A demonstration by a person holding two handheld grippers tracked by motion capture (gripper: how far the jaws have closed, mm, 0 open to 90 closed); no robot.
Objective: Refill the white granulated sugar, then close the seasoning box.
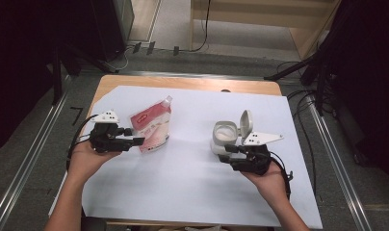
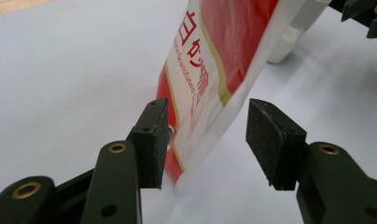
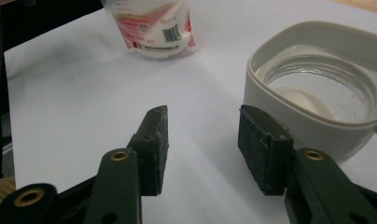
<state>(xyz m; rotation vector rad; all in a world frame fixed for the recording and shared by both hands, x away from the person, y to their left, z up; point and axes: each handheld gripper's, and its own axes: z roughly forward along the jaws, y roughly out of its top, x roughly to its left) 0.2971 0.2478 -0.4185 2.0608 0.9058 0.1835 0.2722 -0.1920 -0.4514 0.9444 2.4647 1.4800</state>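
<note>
Red-and-white pouch [image 2: 210, 74] stands on the paper [image 1: 183, 178], its lower edge between the spread jaws of the left gripper [image 2: 206, 140]. Right gripper [image 3: 203, 149], jaws apart, rests level beside the open jar [image 3: 317, 88].

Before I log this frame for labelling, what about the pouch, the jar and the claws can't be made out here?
- Pouch: the left gripper view cuts off its top and spout at the frame edge, and its print is partly out of frame.
- Jar: the right gripper view cuts off its far side, and its lid is out of frame.
- Left claw and right claw: the high view shows them too small to judge the gap.
</note>
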